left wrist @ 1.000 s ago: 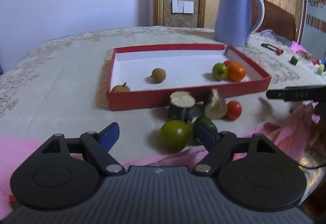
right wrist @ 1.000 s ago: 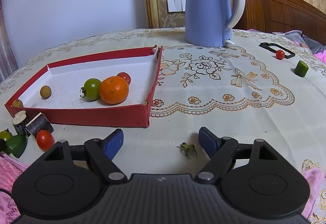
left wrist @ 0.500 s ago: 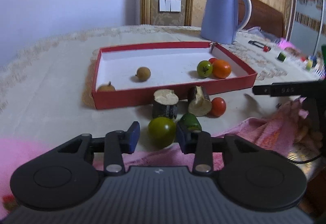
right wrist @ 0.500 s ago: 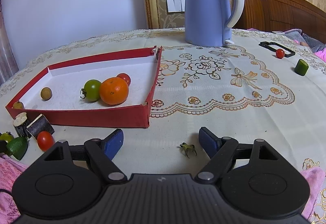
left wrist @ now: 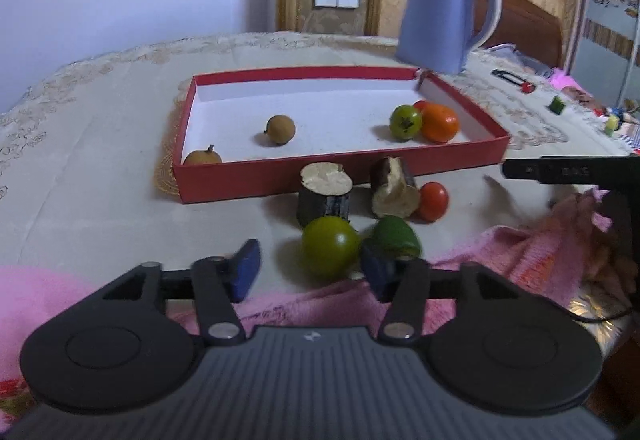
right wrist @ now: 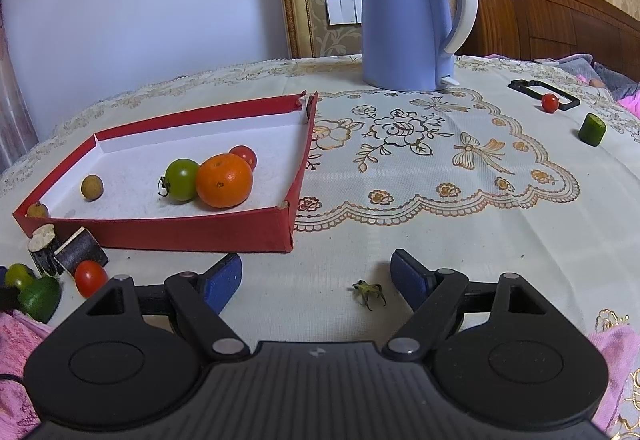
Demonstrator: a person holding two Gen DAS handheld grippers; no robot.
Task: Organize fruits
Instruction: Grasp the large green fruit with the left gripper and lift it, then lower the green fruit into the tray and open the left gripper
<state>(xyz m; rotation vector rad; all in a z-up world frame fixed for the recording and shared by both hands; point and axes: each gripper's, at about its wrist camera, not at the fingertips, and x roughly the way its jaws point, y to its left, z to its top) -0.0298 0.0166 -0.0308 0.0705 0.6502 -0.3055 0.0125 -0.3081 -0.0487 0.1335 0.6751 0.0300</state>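
A red tray point(left wrist: 240, 179) point(right wrist: 192, 238) holds an orange point(left wrist: 439, 122) point(right wrist: 224, 180), a green tomato point(left wrist: 405, 121) point(right wrist: 183, 178), a small red tomato point(right wrist: 244, 155) and two brown longans point(left wrist: 281, 129) point(left wrist: 202, 156). In front of it lie two dark cane pieces point(left wrist: 325, 195) point(left wrist: 394, 187), a red tomato point(left wrist: 432, 200) point(right wrist: 90, 277), a green fruit piece point(left wrist: 394, 238) point(right wrist: 40, 296) and a green tomato point(left wrist: 330, 251). My left gripper point(left wrist: 310, 272) is open around this green tomato, its right pad close to it. My right gripper point(right wrist: 316, 280) is open and empty over the cloth.
A blue kettle point(left wrist: 444, 15) point(right wrist: 416, 11) stands behind the tray. A green stem point(right wrist: 369, 291) lies between the right fingers. A red tomato point(right wrist: 550, 102) on a black frame and a green piece point(right wrist: 592, 129) lie far right. Pink cloth point(left wrist: 520, 252) borders the near edge.
The left jaws narrowed toward the green tomato half a second ago, then widened again; the left view shifted slightly. The right gripper has not moved.
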